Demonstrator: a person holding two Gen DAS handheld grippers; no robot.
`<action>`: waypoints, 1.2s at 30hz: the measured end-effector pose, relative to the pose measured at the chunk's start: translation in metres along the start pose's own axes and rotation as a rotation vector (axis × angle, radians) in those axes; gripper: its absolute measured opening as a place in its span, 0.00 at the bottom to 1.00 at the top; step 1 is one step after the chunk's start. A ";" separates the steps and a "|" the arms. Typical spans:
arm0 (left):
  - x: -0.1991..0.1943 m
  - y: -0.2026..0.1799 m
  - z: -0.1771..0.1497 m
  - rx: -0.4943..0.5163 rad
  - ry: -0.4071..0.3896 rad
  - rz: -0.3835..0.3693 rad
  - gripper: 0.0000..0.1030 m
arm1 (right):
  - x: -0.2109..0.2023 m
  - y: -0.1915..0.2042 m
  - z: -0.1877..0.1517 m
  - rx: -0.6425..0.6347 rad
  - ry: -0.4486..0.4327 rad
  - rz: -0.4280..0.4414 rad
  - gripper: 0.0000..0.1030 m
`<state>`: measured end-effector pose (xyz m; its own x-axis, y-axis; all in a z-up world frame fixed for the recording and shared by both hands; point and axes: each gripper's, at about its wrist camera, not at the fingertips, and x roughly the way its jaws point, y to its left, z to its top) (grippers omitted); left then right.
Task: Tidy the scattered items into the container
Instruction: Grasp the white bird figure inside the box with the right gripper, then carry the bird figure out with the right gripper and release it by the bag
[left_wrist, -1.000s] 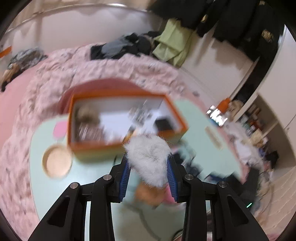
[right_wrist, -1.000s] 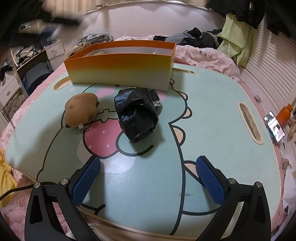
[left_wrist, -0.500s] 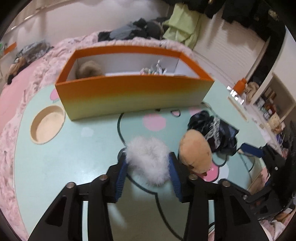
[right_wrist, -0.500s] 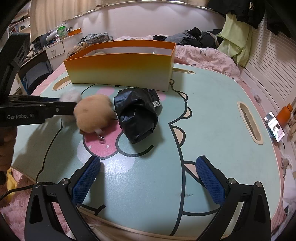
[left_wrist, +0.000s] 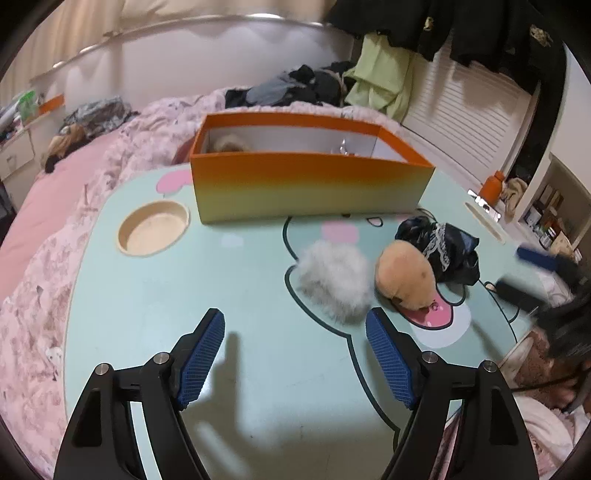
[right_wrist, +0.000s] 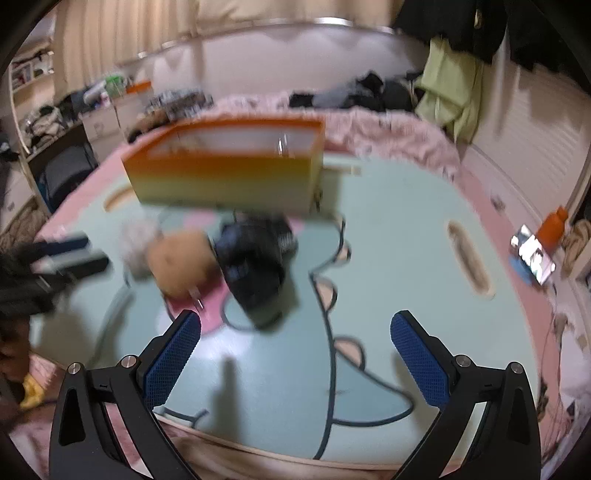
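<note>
The left hand-held gripper stood open over the tabletop, its blue pads spread wide with nothing between them. Its jaws had just been opening: a second earlier they were clamped on the white fluffy ball, and half a second earlier they were still pinching it low beside the brown plush toy. Now the ball lay loose on the tabletop just ahead of the right-side pad, touching or nearly touching the brown toy, which itself sat against the crumpled black cloth. So the ball had been set down outside the orange box, not in it; the box sat further back, with a pale fluffy thing and some glinting small items already inside. In my judgement this was a step backward for the tidying, or a re-grip: three items were still out on the tabletop and the ball would need picking up again.

The right hand-held gripper was open too, empty, and its view had gone blurred where it had been sharp earlier, the box and the black cloth now sitting lower in its picture. It seemed lined up toward the black cloth and the brown toy, probably its next targets
</note>
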<state>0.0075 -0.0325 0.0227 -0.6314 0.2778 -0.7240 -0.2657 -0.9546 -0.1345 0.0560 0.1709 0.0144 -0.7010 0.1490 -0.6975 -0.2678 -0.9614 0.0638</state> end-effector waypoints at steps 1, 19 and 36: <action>-0.001 0.000 -0.001 -0.010 -0.007 -0.006 0.76 | -0.007 -0.001 0.009 0.002 -0.023 0.018 1.00; -0.020 0.028 0.006 -0.100 -0.093 -0.004 0.76 | 0.159 0.042 0.166 0.128 0.483 0.210 0.39; -0.014 0.029 0.002 -0.099 -0.074 -0.007 0.76 | 0.143 0.022 0.173 0.175 0.345 0.283 0.37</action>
<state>0.0071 -0.0636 0.0298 -0.6829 0.2880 -0.6713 -0.1996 -0.9576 -0.2078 -0.1645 0.2113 0.0397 -0.5097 -0.2271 -0.8298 -0.2260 -0.8953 0.3838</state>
